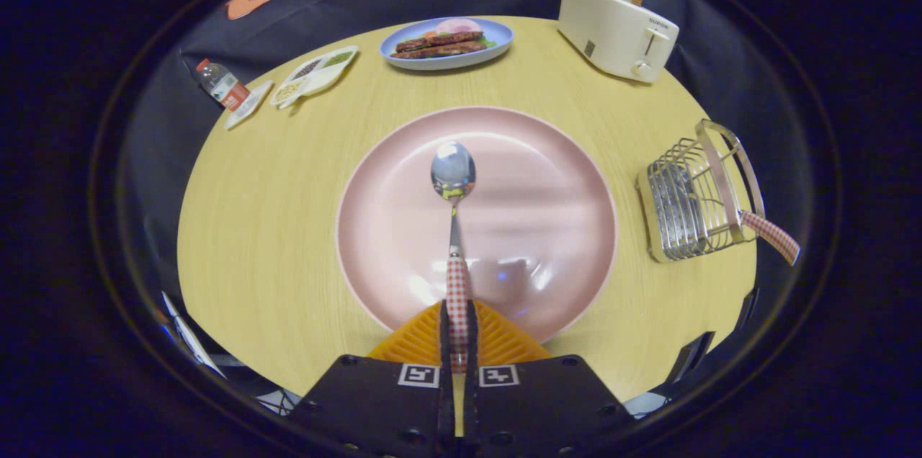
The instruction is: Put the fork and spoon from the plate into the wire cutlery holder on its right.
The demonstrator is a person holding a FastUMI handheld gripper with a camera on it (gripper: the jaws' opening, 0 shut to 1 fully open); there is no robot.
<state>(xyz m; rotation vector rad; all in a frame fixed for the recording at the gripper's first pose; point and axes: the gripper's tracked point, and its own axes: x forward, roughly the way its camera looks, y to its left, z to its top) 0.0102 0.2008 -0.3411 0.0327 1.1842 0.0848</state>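
Gripper (457, 321): fingers clamped on the spoon (454, 227) handle.
Table (266, 227): round, pale wood; pink plate (547, 227) central.
Right edge: wire cutlery holder (684, 209).

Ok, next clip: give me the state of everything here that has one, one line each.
gripper: shut on spoon's checked handle
spoon: held, bowl out over the pink plate
pink plate: bare under the spoon
wire cutlery holder: upright, one checked handle sticking out
toaster: bread in slot
blue plate: holds food
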